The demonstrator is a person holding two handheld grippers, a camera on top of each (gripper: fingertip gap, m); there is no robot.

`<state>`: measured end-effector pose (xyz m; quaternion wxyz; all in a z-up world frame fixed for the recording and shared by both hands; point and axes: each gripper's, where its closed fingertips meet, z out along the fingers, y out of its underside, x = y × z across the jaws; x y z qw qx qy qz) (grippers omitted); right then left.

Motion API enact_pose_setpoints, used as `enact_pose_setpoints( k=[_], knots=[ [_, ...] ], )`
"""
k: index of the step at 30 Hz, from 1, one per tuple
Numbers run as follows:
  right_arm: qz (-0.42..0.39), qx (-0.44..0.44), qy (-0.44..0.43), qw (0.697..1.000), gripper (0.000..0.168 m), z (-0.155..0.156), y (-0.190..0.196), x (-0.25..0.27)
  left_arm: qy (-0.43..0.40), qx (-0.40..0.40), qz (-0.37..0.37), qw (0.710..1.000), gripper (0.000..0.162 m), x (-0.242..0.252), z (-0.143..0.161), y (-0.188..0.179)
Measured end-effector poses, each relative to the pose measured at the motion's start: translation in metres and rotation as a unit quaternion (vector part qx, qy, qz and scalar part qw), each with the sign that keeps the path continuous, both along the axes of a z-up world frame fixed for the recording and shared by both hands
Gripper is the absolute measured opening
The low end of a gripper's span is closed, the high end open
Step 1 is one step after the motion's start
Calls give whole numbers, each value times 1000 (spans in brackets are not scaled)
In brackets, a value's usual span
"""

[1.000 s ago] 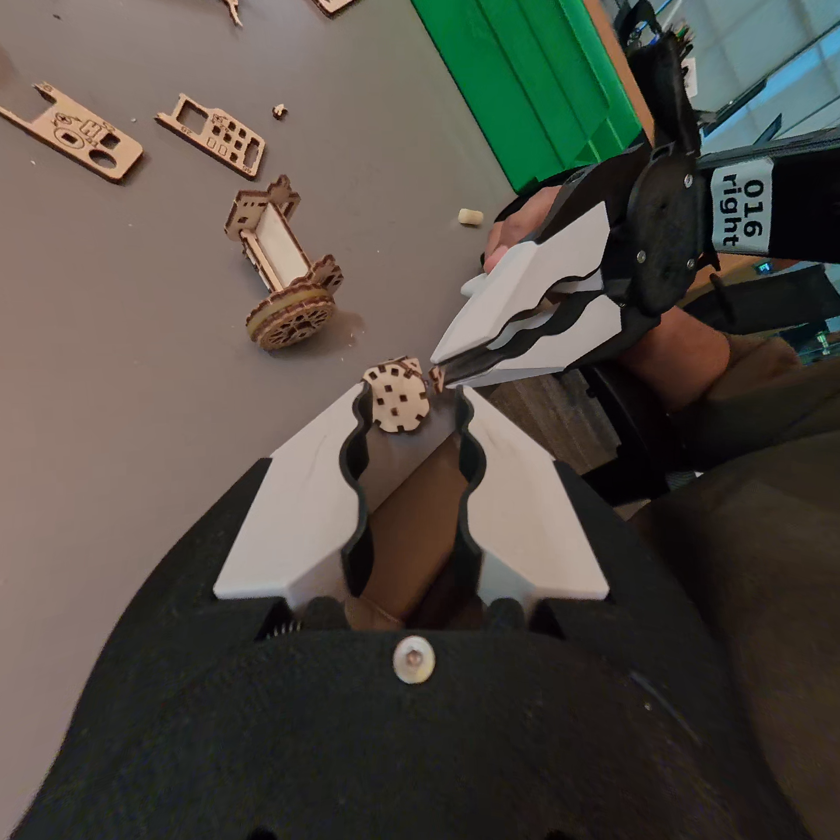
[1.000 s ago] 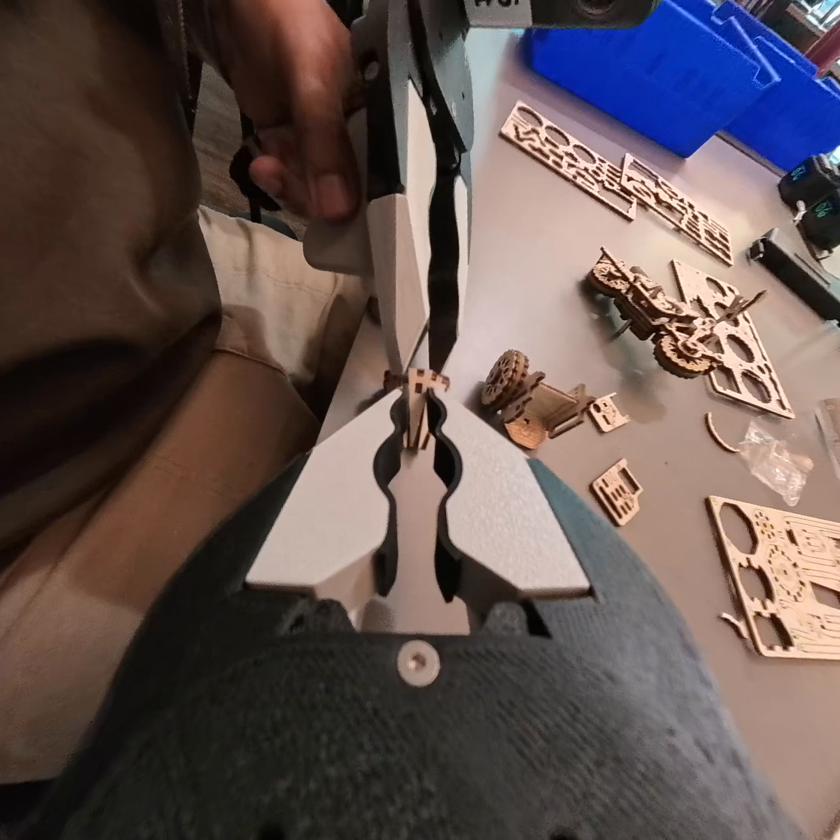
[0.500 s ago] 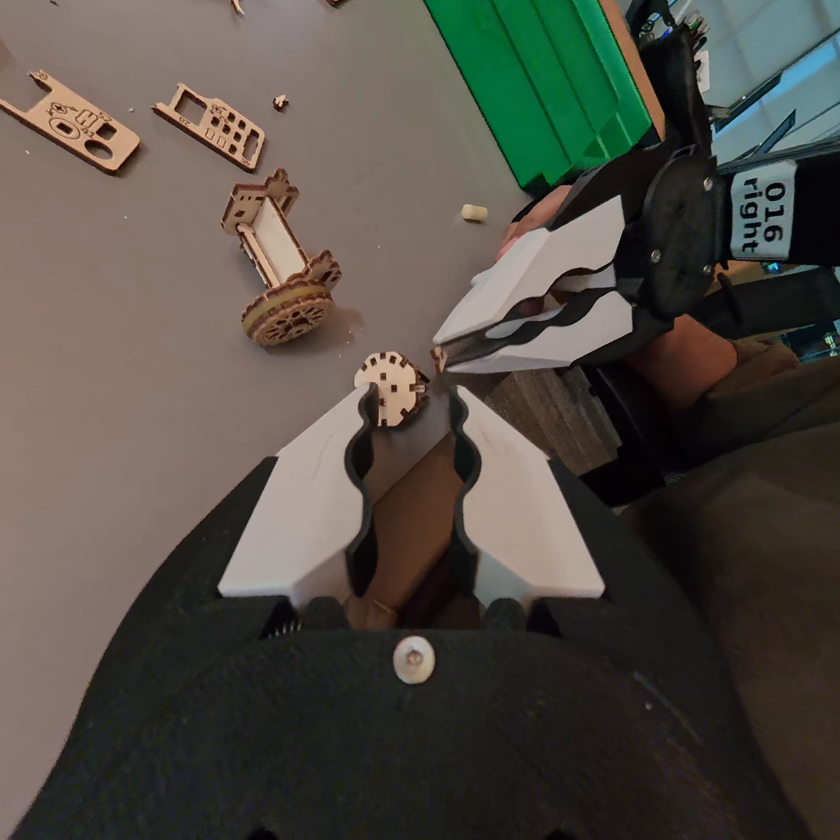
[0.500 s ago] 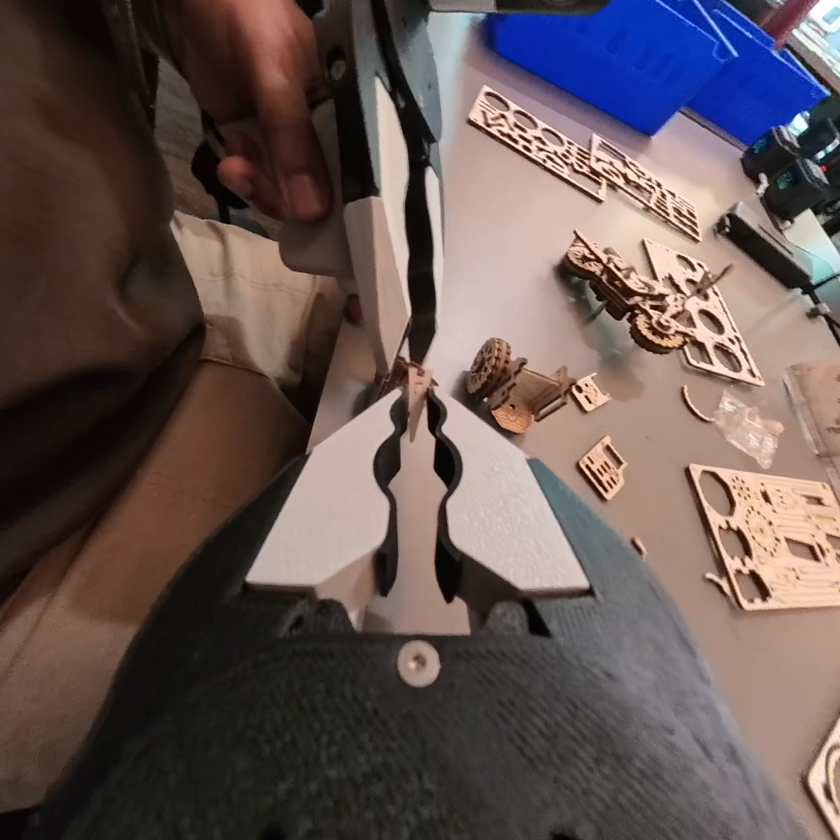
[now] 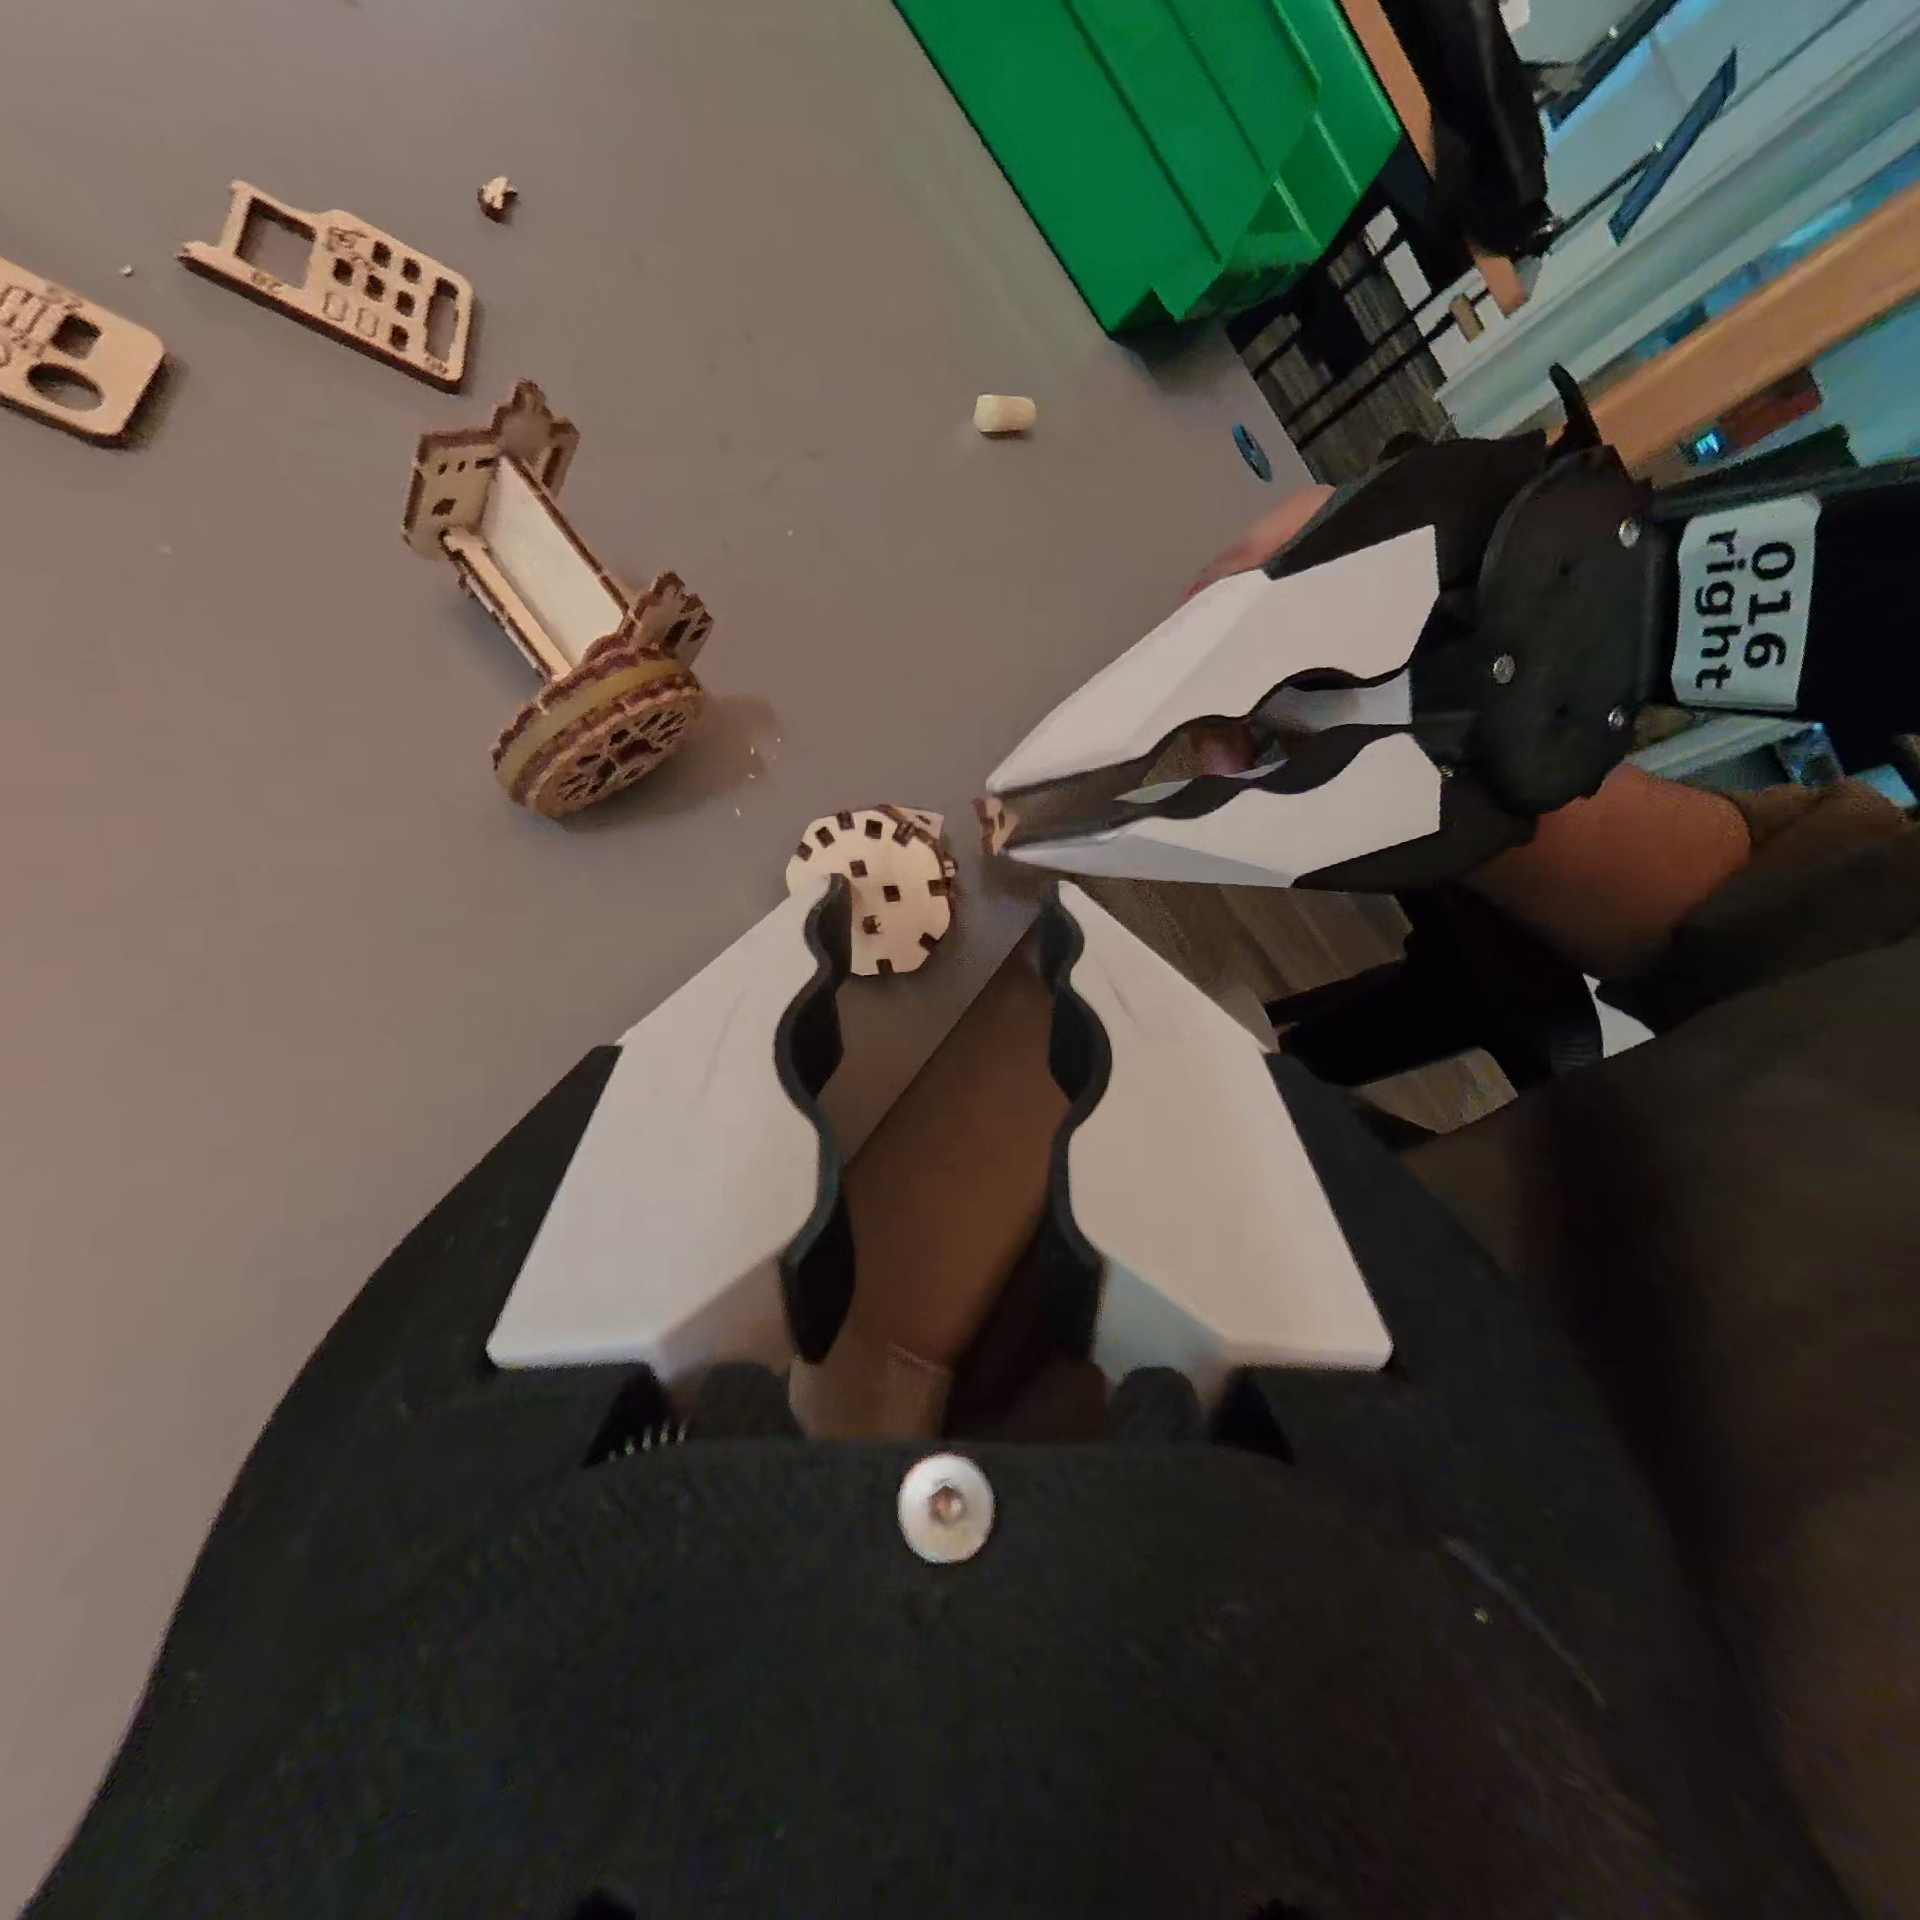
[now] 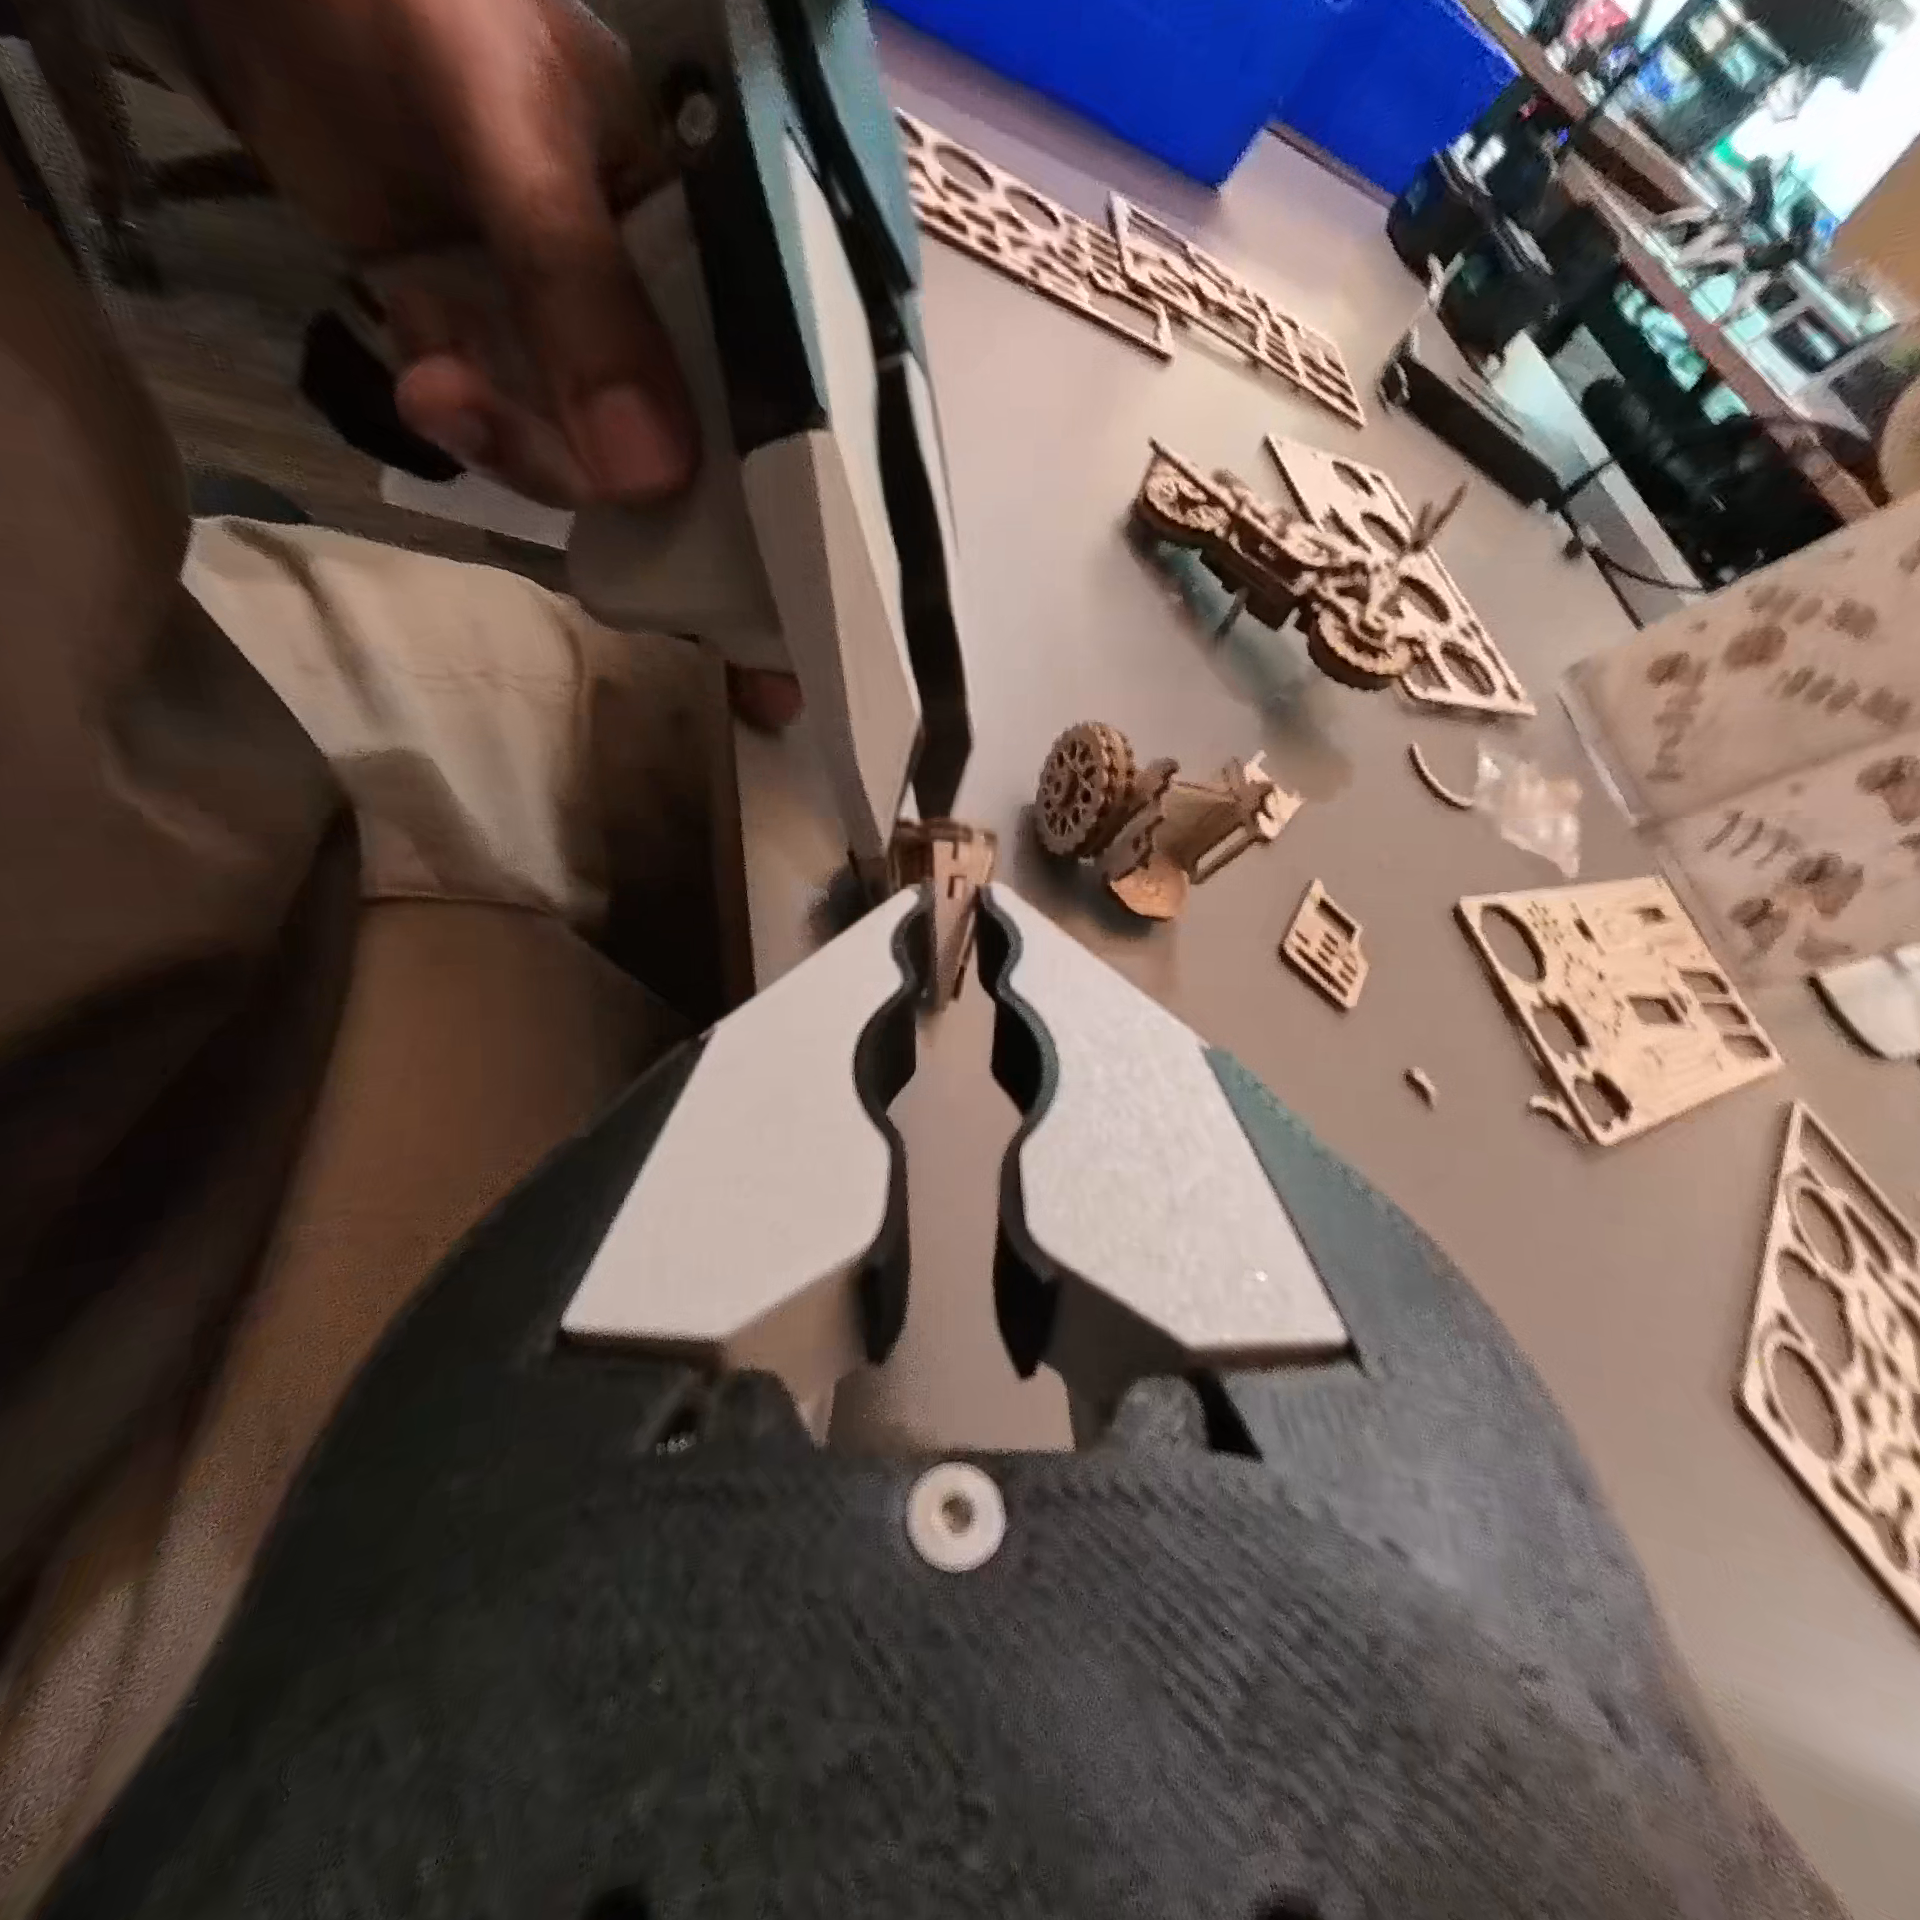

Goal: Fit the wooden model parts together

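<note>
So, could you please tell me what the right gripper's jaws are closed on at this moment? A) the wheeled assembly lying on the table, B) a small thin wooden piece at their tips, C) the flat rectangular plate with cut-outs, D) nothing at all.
B: the right gripper has its jaws pinched on a small thin wooden piece right at the tips.

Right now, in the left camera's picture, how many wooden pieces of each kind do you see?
Flat plates: 2
Wheel assembly: 1
Notched disc: 1
Sliver: 1
Scrap: 1
Total: 6
</note>
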<state>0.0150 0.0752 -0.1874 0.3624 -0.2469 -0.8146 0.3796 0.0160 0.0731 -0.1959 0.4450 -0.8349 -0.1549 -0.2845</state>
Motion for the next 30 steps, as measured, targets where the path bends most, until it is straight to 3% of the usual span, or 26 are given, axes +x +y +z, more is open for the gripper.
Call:
enact_pose_setpoints(
  k=[6,17,30],
  knots=[
    [13,-10,-10,1000,5,-3,-5,0,25,1,-3,1000,29,-1,-3,1],
    [10,4,-17,1000,5,-7,-5,-3,-3,9,12,1000,18,-8,-2,4],
    [18,5,-17,1000,5,-8,-1,-4,-3,9,8,1000,17,-9,-2,6]
  ],
)
